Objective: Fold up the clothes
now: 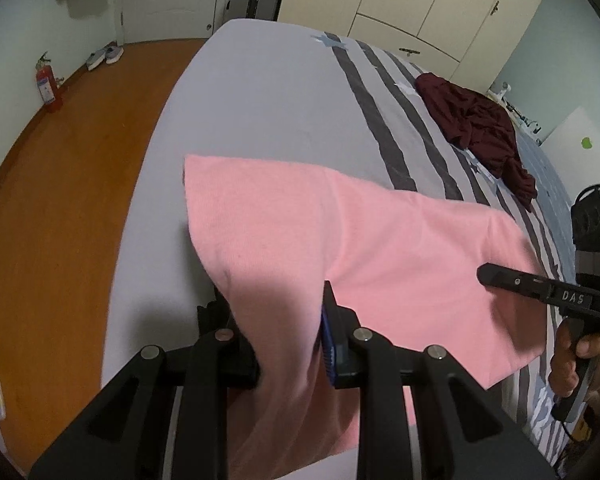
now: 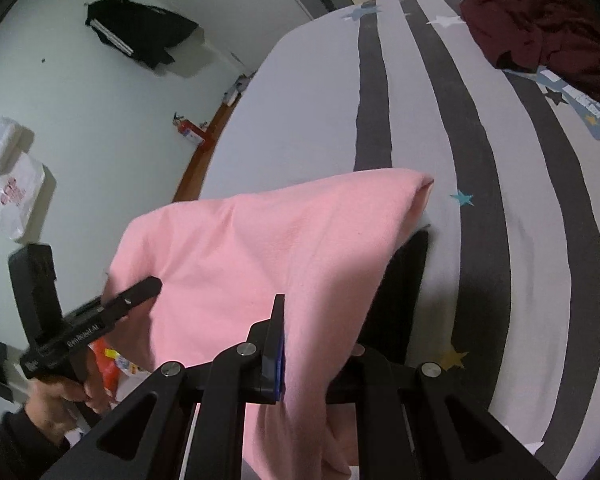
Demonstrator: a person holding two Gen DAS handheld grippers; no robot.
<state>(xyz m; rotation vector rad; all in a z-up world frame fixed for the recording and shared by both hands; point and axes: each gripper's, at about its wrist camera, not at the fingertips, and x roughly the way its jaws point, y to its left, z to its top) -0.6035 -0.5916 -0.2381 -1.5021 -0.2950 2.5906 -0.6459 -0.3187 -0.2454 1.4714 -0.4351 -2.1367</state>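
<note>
A pink garment (image 1: 380, 248) is held up over the bed, stretched between both grippers. My left gripper (image 1: 284, 320) is shut on one edge of it, with cloth hanging down between the fingers. My right gripper (image 2: 320, 340) is shut on the other edge of the pink garment (image 2: 268, 248). The right gripper also shows at the right of the left wrist view (image 1: 500, 276). The left gripper also shows at the left of the right wrist view (image 2: 140, 292). The garment's far fold droops toward the bed.
The bed (image 1: 280, 112) has a grey sheet with dark stripes and stars. A crumpled maroon garment (image 1: 480, 128) lies at its far right. Wooden floor (image 1: 60, 200), a red fire extinguisher (image 1: 46, 88), shoes (image 1: 106, 54) and wardrobes (image 1: 420, 4) surround it.
</note>
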